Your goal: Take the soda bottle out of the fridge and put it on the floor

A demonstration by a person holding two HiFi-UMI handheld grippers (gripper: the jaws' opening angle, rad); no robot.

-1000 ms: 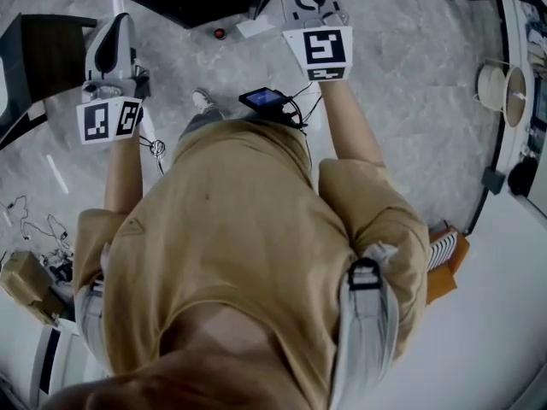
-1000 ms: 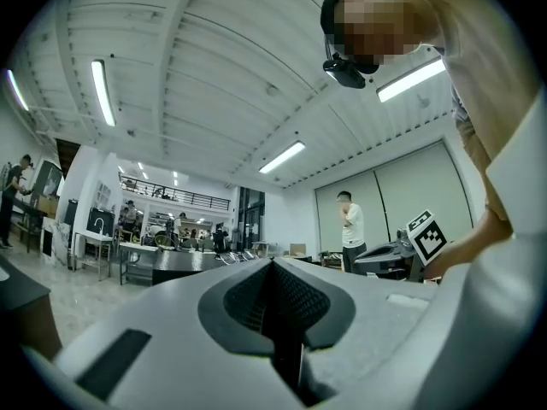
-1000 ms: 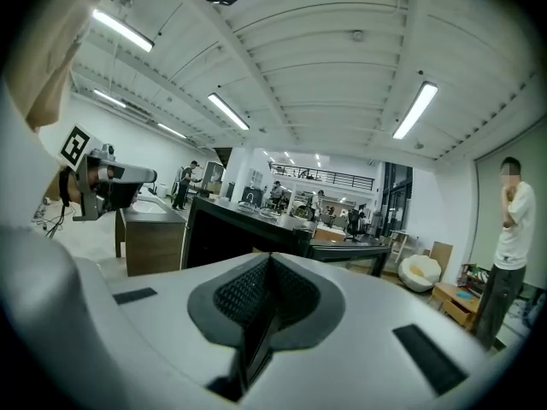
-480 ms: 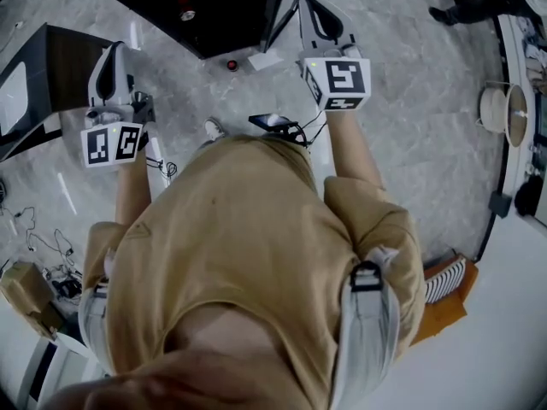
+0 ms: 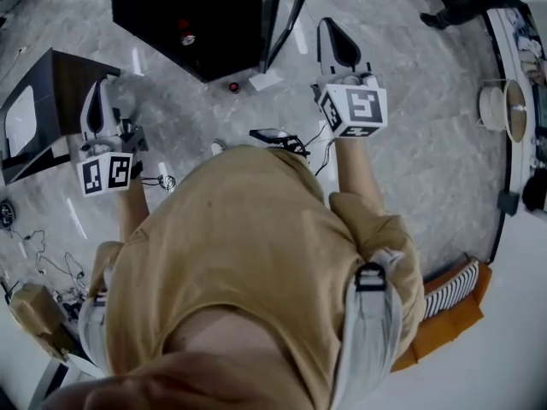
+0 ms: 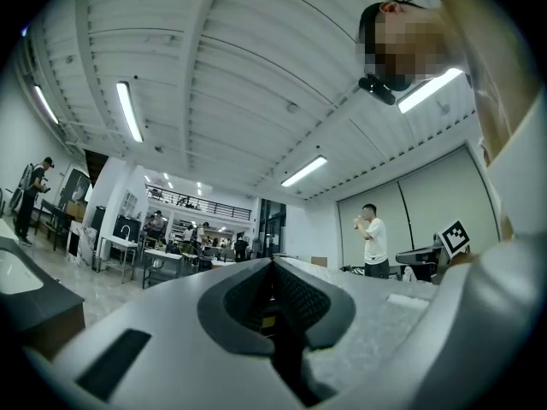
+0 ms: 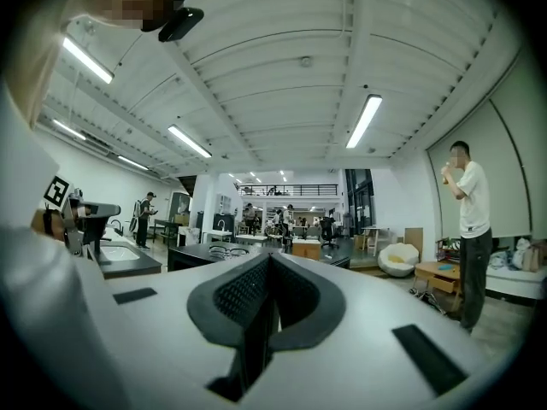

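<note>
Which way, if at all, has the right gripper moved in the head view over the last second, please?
Yes: the right gripper has shifted rightward, farther from the small red object on the floor.

A cabinet [image 5: 192,15] stands ahead on the floor [image 5: 419,135] — left gripper [image 5: 96,102] leftward, right gripper [image 5: 333,39] rightward.

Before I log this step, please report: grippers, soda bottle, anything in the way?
Left gripper shut, empty. Right gripper shut, empty. Soda bottle not in any view. Black cabinet ahead.
</note>
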